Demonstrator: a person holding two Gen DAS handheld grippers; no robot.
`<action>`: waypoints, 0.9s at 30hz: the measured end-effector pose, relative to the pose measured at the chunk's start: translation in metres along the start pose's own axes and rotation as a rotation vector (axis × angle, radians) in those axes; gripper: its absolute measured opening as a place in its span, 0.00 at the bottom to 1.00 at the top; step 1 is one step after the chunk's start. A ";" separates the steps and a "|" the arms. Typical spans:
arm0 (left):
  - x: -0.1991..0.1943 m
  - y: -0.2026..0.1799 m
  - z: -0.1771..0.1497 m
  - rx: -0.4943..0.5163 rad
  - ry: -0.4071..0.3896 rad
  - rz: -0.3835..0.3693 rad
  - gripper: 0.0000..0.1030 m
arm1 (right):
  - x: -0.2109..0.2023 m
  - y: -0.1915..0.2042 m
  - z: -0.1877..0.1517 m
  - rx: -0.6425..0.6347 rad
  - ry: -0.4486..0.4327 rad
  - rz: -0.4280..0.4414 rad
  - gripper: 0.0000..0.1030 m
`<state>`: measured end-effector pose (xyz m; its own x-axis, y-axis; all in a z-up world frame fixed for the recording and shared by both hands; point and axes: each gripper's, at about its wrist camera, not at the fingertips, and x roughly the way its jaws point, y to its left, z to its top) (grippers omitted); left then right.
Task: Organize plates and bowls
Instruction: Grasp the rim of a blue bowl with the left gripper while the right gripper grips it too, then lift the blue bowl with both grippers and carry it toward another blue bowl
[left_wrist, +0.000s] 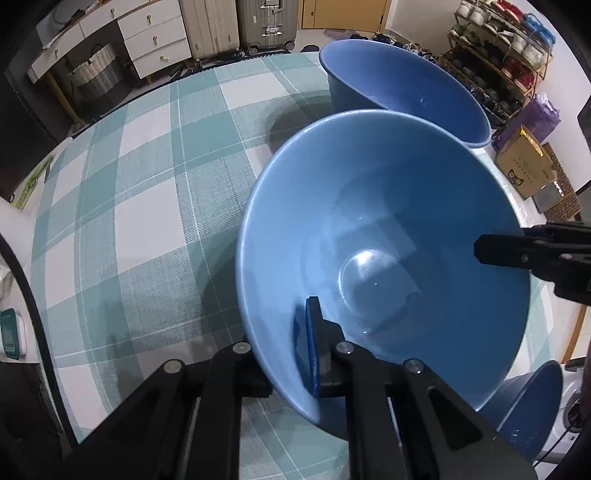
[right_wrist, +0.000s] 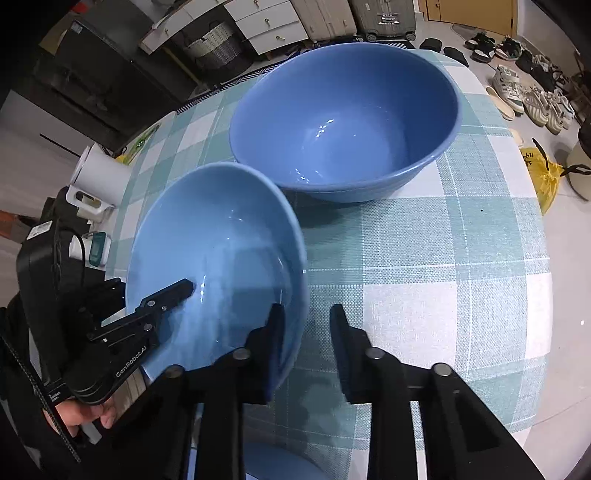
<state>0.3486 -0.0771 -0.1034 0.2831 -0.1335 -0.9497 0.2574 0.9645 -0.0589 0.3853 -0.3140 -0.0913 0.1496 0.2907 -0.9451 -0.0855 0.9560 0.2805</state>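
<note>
The light blue bowl (left_wrist: 388, 258) hangs tilted above the checked tablecloth (left_wrist: 147, 221), its rim caught on two sides; the left gripper (left_wrist: 299, 354) pinches the rim nearest its own camera, one blue pad (left_wrist: 312, 347) flat against the inner wall and the other finger behind the outer wall, jaws pressed tight on the wall between them; on the opposite rim of that bowl the right gripper (right_wrist: 306, 347) straddles the edge, one finger (right_wrist: 273, 339) inside the bowl and the other outside over the cloth, with a gap still showing, so whether the pads press the wall I cannot tell; beyond the bowl, near it but apart, a larger, darker blue bowl (right_wrist: 347, 122) sits upright on the cloth; below the bowl's lower edge a further blue dish (left_wrist: 532, 402) shows in part; past the large bowl, off the table, stand white drawers (left_wrist: 155, 37) and a shoe rack (left_wrist: 502, 55).
</note>
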 end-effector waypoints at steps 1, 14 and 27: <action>-0.002 0.001 0.000 -0.009 0.004 -0.015 0.11 | 0.000 0.000 0.000 0.001 -0.003 0.003 0.18; -0.022 0.003 0.001 -0.045 0.025 -0.072 0.12 | -0.018 -0.005 -0.003 0.062 -0.012 0.052 0.14; -0.048 -0.006 -0.005 -0.030 0.016 -0.066 0.11 | -0.055 -0.001 -0.014 0.072 -0.055 0.058 0.14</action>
<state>0.3291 -0.0751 -0.0587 0.2510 -0.1940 -0.9483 0.2469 0.9601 -0.1311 0.3635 -0.3316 -0.0421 0.2009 0.3453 -0.9167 -0.0251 0.9373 0.3476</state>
